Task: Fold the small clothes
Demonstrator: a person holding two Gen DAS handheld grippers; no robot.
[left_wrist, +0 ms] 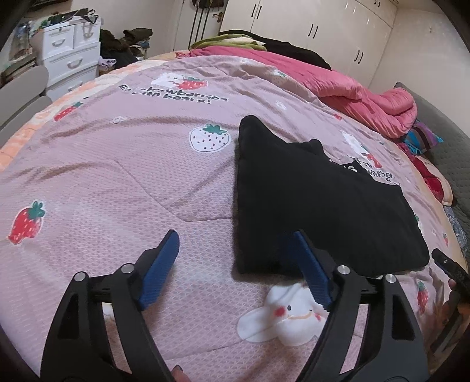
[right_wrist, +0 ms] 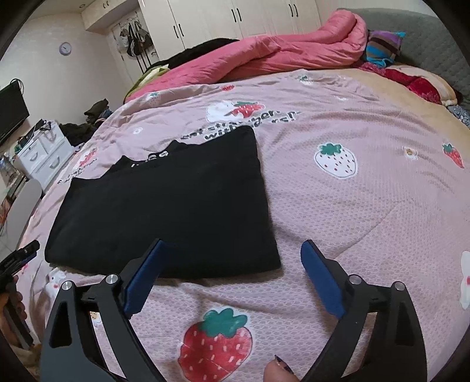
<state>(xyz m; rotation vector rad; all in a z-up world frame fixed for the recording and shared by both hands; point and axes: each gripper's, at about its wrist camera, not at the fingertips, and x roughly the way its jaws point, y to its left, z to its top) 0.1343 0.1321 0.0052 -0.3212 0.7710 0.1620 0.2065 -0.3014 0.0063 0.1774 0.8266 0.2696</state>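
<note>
A black garment (left_wrist: 317, 199) lies folded flat on the pink strawberry-print quilt (left_wrist: 117, 176). In the right wrist view the same garment (right_wrist: 164, 205) lies left of centre on the quilt (right_wrist: 352, 205). My left gripper (left_wrist: 235, 238) is open and empty, just above the quilt at the garment's near left corner; its right finger overlaps the garment's near edge. My right gripper (right_wrist: 232, 246) is open and empty at the garment's near right corner; its left finger overlaps the near edge. The tip of the other gripper shows at each view's edge (left_wrist: 449, 264) (right_wrist: 20, 255).
A bunched pink duvet (left_wrist: 352, 88) (right_wrist: 279, 55) lies along the bed's far side. A striped cloth (right_wrist: 382, 47) and a red cloth (right_wrist: 423, 85) lie by the grey headboard (right_wrist: 426, 32). A white drawer unit (left_wrist: 70, 55) stands beyond the bed. Wardrobes (left_wrist: 323, 26) line the far wall.
</note>
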